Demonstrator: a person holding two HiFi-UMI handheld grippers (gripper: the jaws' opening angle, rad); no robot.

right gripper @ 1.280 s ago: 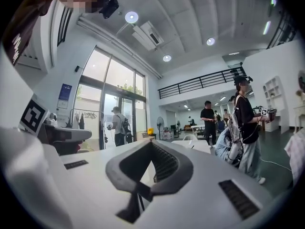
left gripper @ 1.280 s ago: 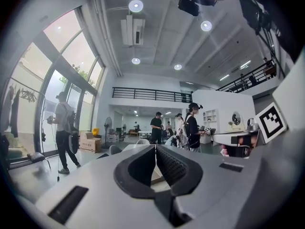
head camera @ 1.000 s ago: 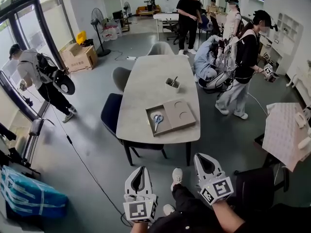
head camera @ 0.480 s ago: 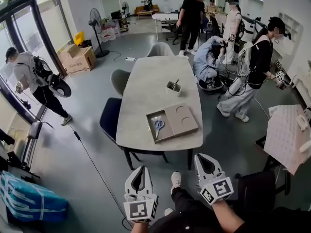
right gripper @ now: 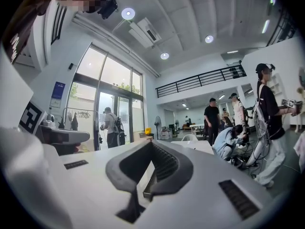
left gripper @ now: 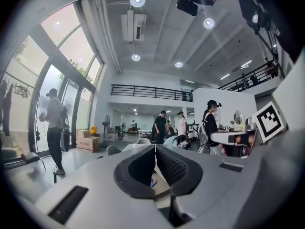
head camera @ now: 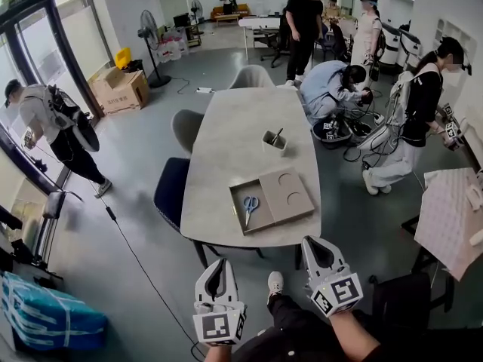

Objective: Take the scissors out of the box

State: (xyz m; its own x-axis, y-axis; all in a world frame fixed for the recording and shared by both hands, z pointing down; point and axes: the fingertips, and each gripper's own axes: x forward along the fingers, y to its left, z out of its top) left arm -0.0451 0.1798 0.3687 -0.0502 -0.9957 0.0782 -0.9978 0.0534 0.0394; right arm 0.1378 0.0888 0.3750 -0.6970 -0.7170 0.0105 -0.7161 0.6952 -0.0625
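Two tongs, the left tongs (head camera: 219, 264) and the right tongs (head camera: 315, 241); one surface (head camera: 226, 127); on it one box (head camera: 255, 221), one pair of scissors (head camera: 250, 204), one lid (head camera: 285, 194), one cup (head camera: 273, 143); three chairs (head camera: 172, 191); two fans (head camera: 148, 35); one cardboard carton (head camera: 121, 90); at least six people (head camera: 306, 21).

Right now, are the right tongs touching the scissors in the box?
Apart. Head view shows the right tongs short of the table, the scissors lying in the box on it.
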